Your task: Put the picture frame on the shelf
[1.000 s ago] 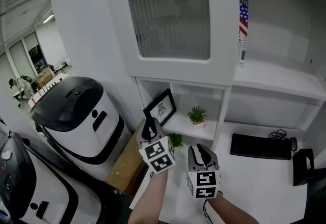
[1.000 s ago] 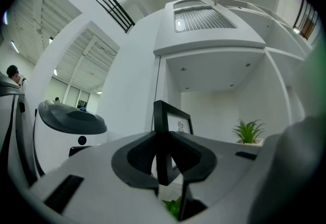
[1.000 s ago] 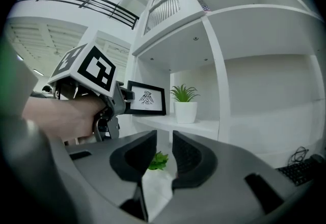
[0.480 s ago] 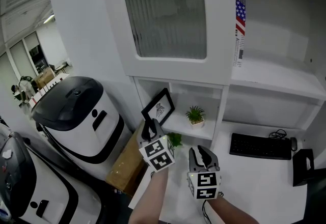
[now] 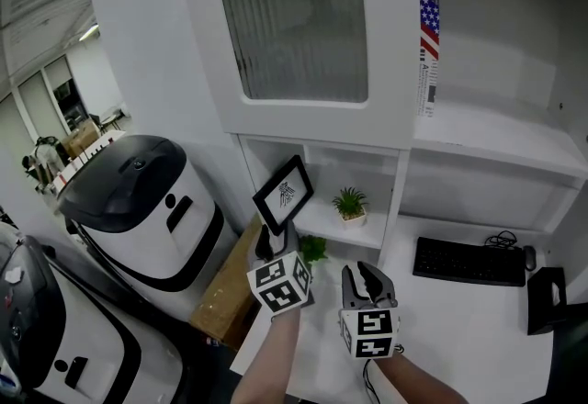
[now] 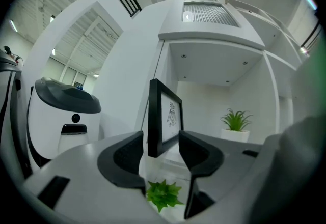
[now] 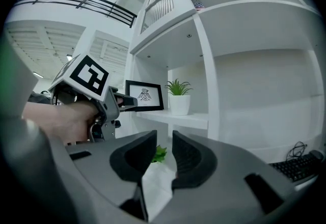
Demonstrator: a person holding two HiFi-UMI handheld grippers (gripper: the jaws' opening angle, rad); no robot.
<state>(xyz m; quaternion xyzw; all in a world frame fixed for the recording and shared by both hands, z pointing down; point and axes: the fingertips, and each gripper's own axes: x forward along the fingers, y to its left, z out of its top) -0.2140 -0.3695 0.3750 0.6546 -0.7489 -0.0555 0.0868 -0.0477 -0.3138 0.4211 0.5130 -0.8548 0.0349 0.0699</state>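
Note:
The black picture frame (image 5: 283, 194) with a white print stands upright at the left end of the low white shelf (image 5: 367, 230). My left gripper (image 5: 273, 242) reaches up to its lower edge. In the left gripper view the frame (image 6: 165, 116) sits between the jaws, which are opening, with a gap on each side. The right gripper view shows the frame (image 7: 144, 95) on the shelf (image 7: 188, 118) and the left gripper (image 7: 127, 101) at its left side. My right gripper (image 5: 367, 278) hangs lower and to the right, its jaws (image 7: 164, 141) slightly apart with nothing between them.
A small potted plant (image 5: 350, 206) stands on the same shelf right of the frame. Another green plant (image 5: 314, 251) sits on the desk below. A keyboard (image 5: 469, 263) lies to the right. A white and black machine (image 5: 138, 209) and a cardboard box (image 5: 225, 297) are at the left.
The left gripper has dropped slightly back from the frame, which stays upright on the shelf. The right gripper has hardly moved.

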